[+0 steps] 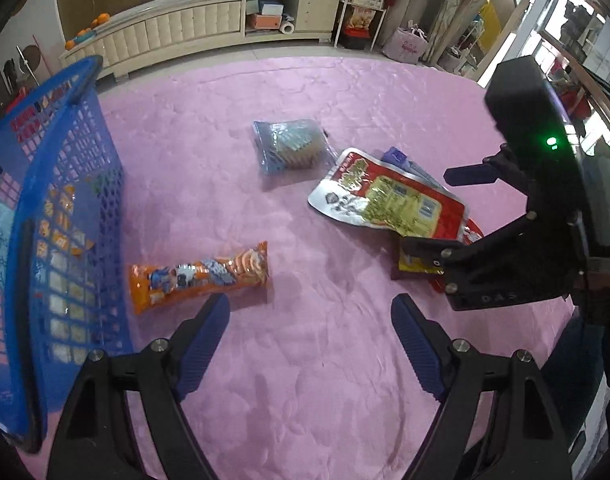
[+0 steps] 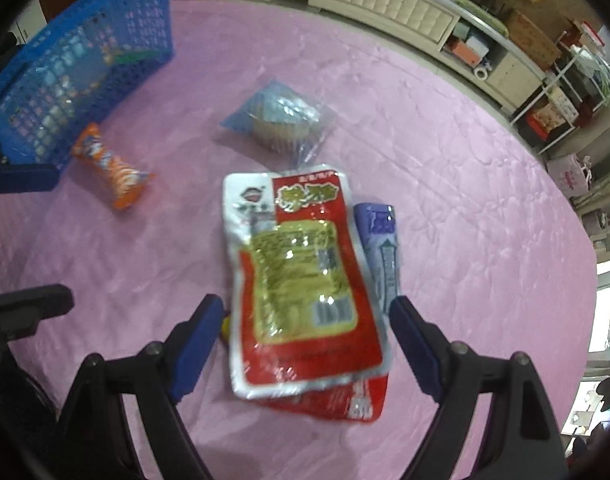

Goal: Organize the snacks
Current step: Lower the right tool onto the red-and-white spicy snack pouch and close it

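Note:
A blue mesh basket (image 1: 65,200) (image 2: 85,68) holding several snacks stands at the left on the pink cloth. Beside it lies an orange snack pack (image 1: 201,276) (image 2: 113,168). My left gripper (image 1: 309,306) hangs open just right of that pack, nothing between its fingers. A clear blue bag of biscuits (image 1: 291,146) (image 2: 281,120) lies mid-table. A red and silver pouch (image 1: 389,196) (image 2: 301,272) tops a pile with a purple pack (image 2: 381,248) and another red pouch (image 2: 345,400). My right gripper (image 2: 306,305) (image 1: 445,212) is open above the top pouch, one finger on either side.
The round table's pink cloth (image 1: 305,380) has free room in front and behind the snacks. A cream cabinet (image 1: 193,24) with boxes and oranges stands beyond the table. A wire rack (image 1: 365,4) and bags on the floor are to its right.

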`<state>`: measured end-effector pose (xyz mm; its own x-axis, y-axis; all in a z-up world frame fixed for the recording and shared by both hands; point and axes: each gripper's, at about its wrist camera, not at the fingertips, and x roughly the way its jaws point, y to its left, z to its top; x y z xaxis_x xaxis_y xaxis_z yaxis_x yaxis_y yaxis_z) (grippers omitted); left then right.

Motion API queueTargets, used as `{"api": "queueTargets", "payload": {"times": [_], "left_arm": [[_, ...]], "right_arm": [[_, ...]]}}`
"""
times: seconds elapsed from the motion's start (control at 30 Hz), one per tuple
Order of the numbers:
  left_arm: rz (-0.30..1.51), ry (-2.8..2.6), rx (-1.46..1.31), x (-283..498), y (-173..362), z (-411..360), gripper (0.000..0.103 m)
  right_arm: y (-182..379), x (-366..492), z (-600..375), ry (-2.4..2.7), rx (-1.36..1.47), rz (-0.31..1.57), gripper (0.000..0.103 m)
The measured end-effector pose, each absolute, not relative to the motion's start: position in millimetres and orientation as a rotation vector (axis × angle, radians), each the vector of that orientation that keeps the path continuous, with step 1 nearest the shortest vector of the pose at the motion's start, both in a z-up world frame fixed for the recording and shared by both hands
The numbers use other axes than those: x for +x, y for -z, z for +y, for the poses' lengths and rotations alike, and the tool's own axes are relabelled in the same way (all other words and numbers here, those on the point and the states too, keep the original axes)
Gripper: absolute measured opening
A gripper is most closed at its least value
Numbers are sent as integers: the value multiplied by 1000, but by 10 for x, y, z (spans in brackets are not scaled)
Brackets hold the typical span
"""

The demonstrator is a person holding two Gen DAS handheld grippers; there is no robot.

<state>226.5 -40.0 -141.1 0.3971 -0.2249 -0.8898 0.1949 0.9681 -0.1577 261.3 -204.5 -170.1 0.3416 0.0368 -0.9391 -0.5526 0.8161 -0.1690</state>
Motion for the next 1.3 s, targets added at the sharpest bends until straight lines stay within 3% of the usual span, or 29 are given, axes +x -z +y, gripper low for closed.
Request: {"api": "queueTargets", "payload": {"times": [0.47, 0.57, 0.77, 1.03, 1.13, 1.2, 1.3], "left_arm": [[1149, 253, -83, 2469, 1524, -219, 82], [1150, 262, -85, 2418, 1540, -218, 82], [1151, 280, -89, 2357, 1527, -224, 82], [1160, 281, -79, 2351, 1542, -215, 82], [1163, 277, -75, 2331, 1546, -217, 82], [1167, 269, -82, 2312, 1539, -212, 82], [1169, 258, -94, 2302, 1558, -193, 82]], "right_arm": [[1772, 2848, -1852, -476, -546, 1219, 87], [1786, 2796, -1800, -506, -557, 1244, 77], [1780, 2820, -1898, -508, -477, 1288, 77], [1824, 2836, -1782, -495, -573, 1258, 82], [1745, 2731, -1720, -491, -622, 1214, 70], [1684, 2644, -1685, -484, -642, 1204, 47], [1660, 2587, -1644, -522, -656, 1218, 35]]}}
